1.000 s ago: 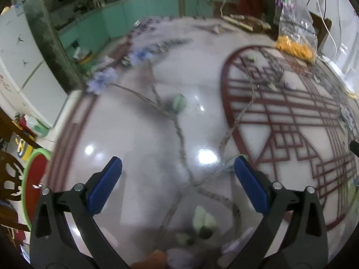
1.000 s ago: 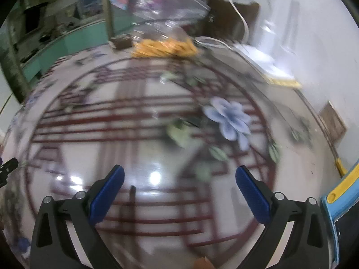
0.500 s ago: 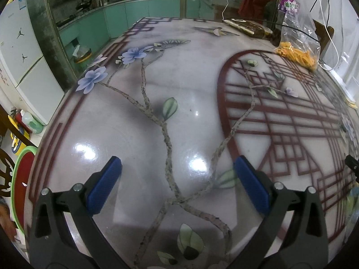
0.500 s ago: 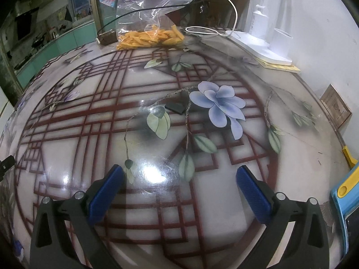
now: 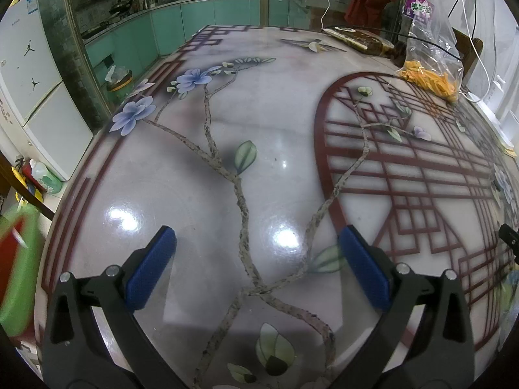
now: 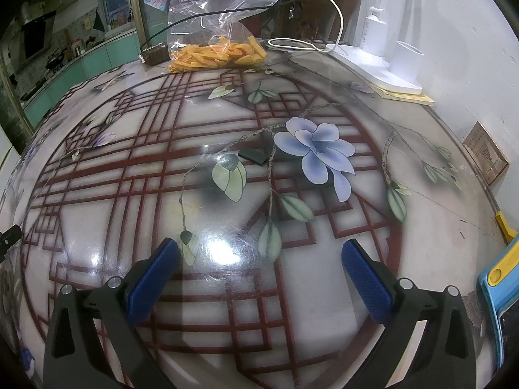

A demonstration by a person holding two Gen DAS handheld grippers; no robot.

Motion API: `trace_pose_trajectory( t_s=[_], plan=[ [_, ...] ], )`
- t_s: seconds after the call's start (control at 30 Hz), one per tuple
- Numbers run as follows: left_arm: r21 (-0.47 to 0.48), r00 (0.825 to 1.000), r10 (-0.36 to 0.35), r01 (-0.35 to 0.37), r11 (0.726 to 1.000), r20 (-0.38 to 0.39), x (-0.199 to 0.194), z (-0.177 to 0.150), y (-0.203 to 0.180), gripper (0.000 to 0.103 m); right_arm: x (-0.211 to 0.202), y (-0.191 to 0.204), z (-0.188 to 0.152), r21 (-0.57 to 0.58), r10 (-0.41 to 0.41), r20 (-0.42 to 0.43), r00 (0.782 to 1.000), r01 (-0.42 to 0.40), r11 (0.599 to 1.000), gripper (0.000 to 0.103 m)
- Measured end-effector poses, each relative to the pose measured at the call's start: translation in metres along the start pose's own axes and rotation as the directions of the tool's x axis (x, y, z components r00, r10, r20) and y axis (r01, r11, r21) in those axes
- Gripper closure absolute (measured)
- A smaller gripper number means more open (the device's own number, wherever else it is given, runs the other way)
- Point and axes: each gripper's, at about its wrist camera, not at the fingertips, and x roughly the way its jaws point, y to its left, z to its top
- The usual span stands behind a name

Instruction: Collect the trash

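Note:
A small dark flat scrap (image 6: 252, 155) lies on the glossy patterned table (image 6: 129, 227) beside the printed blue flower, well ahead of my right gripper (image 6: 259, 259), which is open with nothing between its blue pads. A clear plastic bag of orange snack strips (image 6: 215, 55) stands at the table's far edge, also seen as the bag (image 5: 431, 64) at the far right in the left wrist view. My left gripper (image 5: 258, 246) hovers open over a bare stretch of the table (image 5: 275, 123), holding nothing.
A white power strip with a dispenser and cup (image 6: 386, 64) and cables sit far right. A purple-labelled bottle (image 5: 416, 0) stands behind the bag. A blue and yellow object (image 6: 499, 275) lies at the right edge. Off the table's left: a fridge (image 5: 35, 81), a green bin (image 5: 19, 265).
Both views have steadied from blurred to sharp. The right gripper has drawn slightly closer to the table; the dark scrap by the flower shows clearly now. Both grippers stay open.

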Motion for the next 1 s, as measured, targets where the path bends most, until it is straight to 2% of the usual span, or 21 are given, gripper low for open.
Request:
trace_pose_trajectory(
  t_s=[1.0],
  plan=[
    [-0.005, 1.0, -0.01, 0.01, 1.0, -0.001, 0.0011, 0.0006, 0.0015, 0.004, 0.0002, 0.0001, -0.0001, 0.003, 0.004, -0.002, 1.0, -0.004, 1.0, 0.006]
  ],
)
